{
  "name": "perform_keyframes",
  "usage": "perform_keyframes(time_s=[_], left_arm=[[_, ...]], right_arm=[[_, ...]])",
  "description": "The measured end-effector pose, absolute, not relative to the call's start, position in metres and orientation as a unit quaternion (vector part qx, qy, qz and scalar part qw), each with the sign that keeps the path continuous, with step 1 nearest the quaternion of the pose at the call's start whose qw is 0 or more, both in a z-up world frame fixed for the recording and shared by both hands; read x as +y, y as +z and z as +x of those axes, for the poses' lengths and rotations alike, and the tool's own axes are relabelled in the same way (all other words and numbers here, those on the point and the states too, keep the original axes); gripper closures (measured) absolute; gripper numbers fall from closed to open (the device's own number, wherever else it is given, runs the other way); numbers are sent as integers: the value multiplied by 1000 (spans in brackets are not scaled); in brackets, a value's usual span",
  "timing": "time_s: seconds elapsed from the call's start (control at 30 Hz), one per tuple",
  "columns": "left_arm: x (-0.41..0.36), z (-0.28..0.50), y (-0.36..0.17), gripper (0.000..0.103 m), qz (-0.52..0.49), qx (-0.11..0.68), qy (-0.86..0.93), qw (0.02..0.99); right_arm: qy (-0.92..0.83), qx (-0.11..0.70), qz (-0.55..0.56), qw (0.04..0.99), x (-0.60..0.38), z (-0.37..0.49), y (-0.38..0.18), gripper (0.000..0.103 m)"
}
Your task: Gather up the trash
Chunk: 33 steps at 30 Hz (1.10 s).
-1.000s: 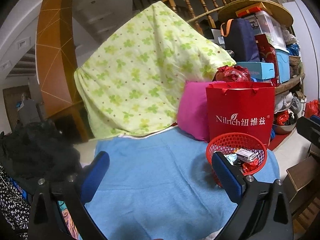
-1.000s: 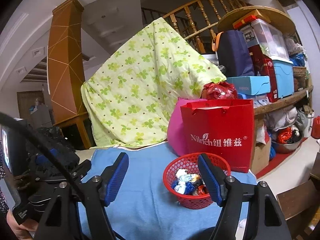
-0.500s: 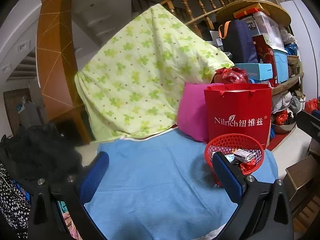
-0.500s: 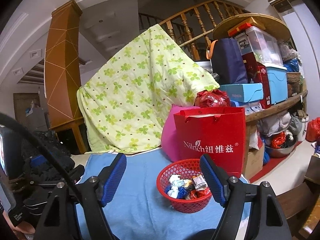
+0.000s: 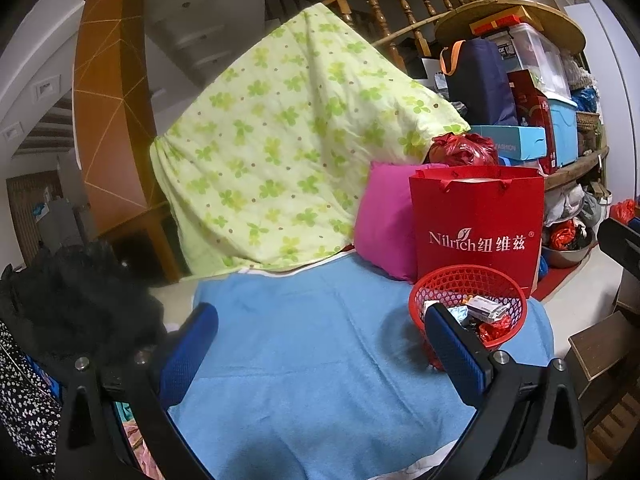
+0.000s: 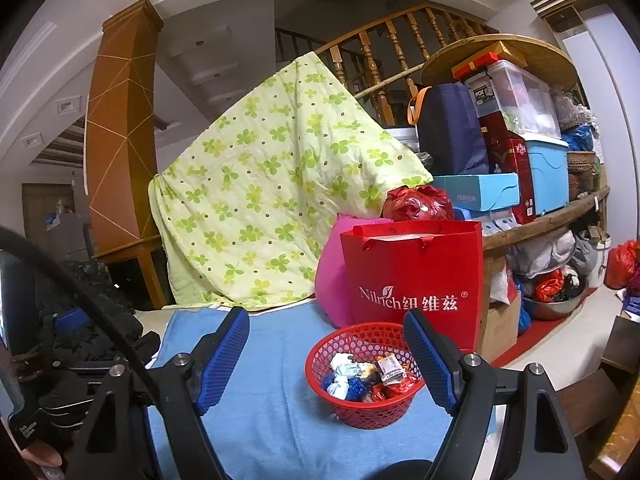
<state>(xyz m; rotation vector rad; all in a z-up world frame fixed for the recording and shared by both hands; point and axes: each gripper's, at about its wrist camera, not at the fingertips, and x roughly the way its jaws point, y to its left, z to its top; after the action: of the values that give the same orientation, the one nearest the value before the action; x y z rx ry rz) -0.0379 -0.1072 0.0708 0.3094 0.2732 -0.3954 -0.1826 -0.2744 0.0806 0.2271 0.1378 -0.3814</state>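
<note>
Two grippers hang over the near edge of the blue towel, and neither has anything in it. The left gripper stands wide open, with only bare towel between its blue pads. The right gripper is opening its jaws, and they too are empty; the red basket sits beyond the right-hand finger, not between the two.

That basket is where the trash lies: a small heap of crumpled wrappers, white, blue and red, all inside the mesh rim. It rests on the towel's far right corner, just in front of the red paper bag, with the pink cushion and the green clover quilt behind.

From what I can see, the towel is clear of scraps, so the collecting looks close to done, and the sensible thing now is to check the cloth's edges and folds for anything missed. If the basket itself is to be lifted, I'd pinch its rim on the near side, squarely, and keep it level, since the wrappers are light and loose and would spill at a tilt. Mind the bag: it stands close enough to be knocked.
</note>
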Motion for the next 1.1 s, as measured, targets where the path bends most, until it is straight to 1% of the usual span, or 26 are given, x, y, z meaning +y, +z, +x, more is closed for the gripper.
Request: perform_keyframes(time_s=[1.1], left_arm=[[-113, -49, 80, 1, 145, 124, -196, 962]], right_arm=[[-195, 58, 95, 975, -264, -189, 90, 19]])
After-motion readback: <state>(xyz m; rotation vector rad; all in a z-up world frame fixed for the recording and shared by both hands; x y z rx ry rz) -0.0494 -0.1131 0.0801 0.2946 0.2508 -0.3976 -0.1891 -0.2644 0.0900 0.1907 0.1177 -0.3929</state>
